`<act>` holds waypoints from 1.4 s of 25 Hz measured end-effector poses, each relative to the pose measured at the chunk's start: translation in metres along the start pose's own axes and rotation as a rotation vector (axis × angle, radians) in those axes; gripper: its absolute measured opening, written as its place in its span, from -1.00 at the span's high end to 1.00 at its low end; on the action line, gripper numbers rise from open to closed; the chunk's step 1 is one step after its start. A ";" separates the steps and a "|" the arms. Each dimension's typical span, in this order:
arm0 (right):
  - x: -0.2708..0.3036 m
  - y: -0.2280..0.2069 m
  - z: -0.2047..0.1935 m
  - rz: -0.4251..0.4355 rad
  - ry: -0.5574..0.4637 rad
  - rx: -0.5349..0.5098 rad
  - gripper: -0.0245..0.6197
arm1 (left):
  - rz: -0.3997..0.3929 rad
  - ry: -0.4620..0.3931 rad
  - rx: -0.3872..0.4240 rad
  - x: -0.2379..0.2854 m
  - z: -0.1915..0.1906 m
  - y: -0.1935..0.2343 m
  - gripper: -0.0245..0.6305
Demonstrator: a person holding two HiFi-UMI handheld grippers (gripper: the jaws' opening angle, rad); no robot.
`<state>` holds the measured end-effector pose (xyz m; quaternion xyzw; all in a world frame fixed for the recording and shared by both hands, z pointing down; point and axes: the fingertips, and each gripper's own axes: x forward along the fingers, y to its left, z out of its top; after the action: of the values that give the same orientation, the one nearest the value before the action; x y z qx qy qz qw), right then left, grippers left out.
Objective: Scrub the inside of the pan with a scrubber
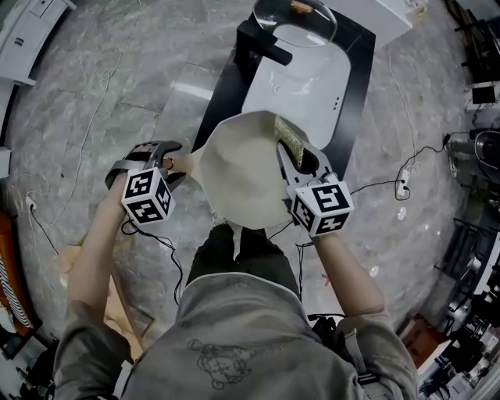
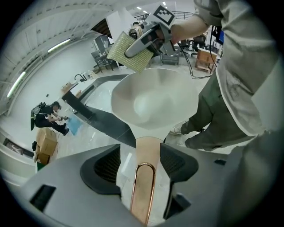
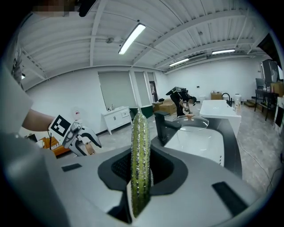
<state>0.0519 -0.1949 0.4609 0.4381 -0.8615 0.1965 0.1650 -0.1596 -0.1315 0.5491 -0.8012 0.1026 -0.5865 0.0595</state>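
Observation:
A cream pan is held up in front of the sink, its inside bare. My left gripper is shut on the pan's tan handle, which runs between the jaws. My right gripper is shut on a flat green-yellow scrubber. In the left gripper view the scrubber hangs at the pan's far rim; whether it touches is unclear. In the right gripper view the scrubber stands edge-on between the jaws and the pan is out of sight.
A white sink in a black counter lies just beyond the pan, with a black faucet and a glass lid at its far end. Cables trail over the marble floor. A cardboard box sits by the person's left leg.

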 end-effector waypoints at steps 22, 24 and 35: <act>0.072 -0.039 -0.070 -0.200 0.155 -0.076 0.70 | -0.140 0.247 0.111 0.050 -0.033 -0.016 0.40; 0.081 -0.037 -0.074 -0.210 0.163 -0.091 0.70 | -0.137 0.236 0.109 0.051 -0.032 -0.016 0.40; 0.114 0.013 -0.077 -0.073 0.161 -0.192 0.70 | -0.160 0.218 0.117 0.049 -0.030 -0.025 0.41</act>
<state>-0.0143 -0.2292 0.5770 0.4340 -0.8440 0.1415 0.2817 -0.1720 -0.1175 0.6089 -0.7337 0.0097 -0.6778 0.0476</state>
